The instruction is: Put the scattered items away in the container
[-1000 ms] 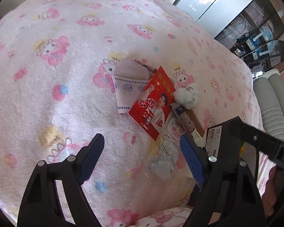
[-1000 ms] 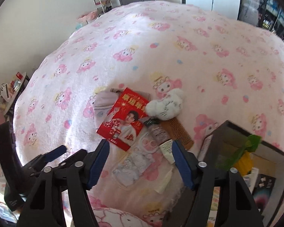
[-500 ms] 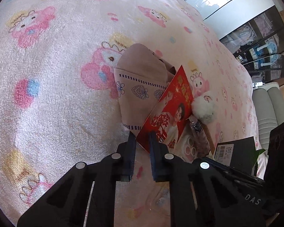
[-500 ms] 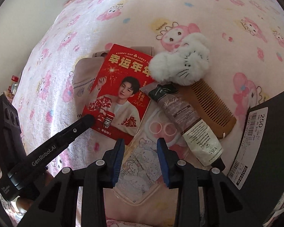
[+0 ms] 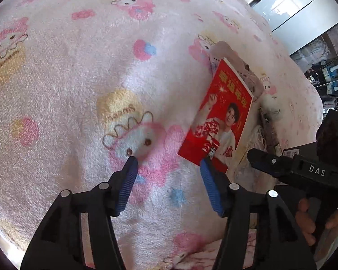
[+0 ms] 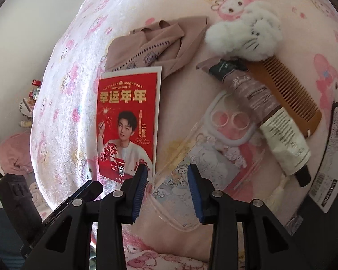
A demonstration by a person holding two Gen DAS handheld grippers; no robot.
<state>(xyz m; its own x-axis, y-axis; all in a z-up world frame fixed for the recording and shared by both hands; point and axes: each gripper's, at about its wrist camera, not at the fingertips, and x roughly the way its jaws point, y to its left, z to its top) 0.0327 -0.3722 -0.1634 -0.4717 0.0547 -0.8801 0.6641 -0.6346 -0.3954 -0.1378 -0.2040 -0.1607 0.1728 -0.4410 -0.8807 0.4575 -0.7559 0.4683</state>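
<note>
Left gripper reopened; comb right-view only

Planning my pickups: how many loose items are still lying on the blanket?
6. Red card at left; beige cloth behind it; white plush far right; wooden comb and cream tube below the plush; clear sticker pouch nearest the right gripper. Others may be hidden.

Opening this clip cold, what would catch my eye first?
The red card stands out, lying flat on the pink blanket left of centre. Right of it a tube lies across a comb, below a white plush. The right hand-held gripper is open over a clear pouch.
</note>
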